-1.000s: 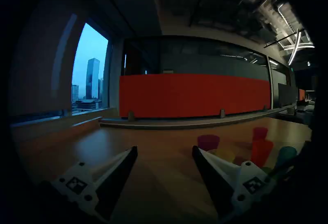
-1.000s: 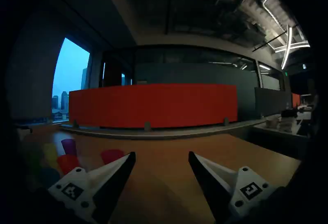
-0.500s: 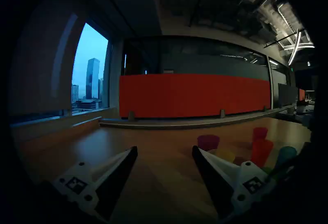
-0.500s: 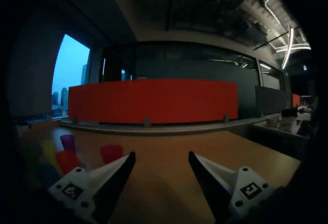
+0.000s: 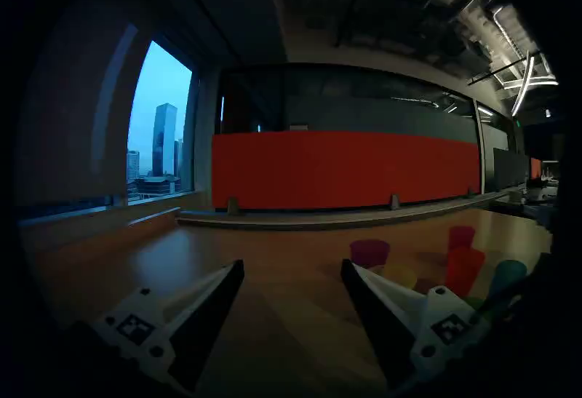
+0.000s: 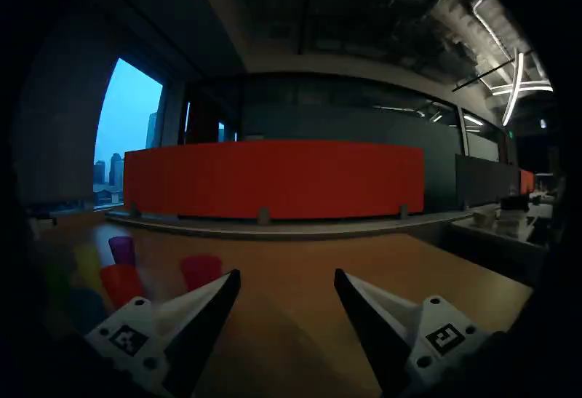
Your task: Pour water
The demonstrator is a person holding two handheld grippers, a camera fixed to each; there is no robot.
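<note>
Several coloured plastic cups stand on the wooden table (image 5: 291, 252). In the left gripper view a purple cup (image 5: 369, 252), a yellow cup (image 5: 399, 276), an orange cup (image 5: 463, 270), a red cup (image 5: 461, 237) and a teal cup (image 5: 507, 277) sit to the right, beyond my left gripper (image 5: 291, 278), which is open and holds nothing. In the right gripper view a red cup (image 6: 201, 271), an orange cup (image 6: 121, 284), a purple cup (image 6: 122, 249) and a yellow cup (image 6: 88, 265) stand to the left of my right gripper (image 6: 286, 285), also open and holding nothing. The room is dim.
A long red partition (image 5: 342, 169) runs along the table's far edge. A window (image 5: 156, 136) with a city view is at the left. More desks with small objects (image 6: 502, 220) stand at the far right.
The right gripper view has tipped down slightly, so the cups and partition sit a little higher in frame. The left gripper has not moved.
</note>
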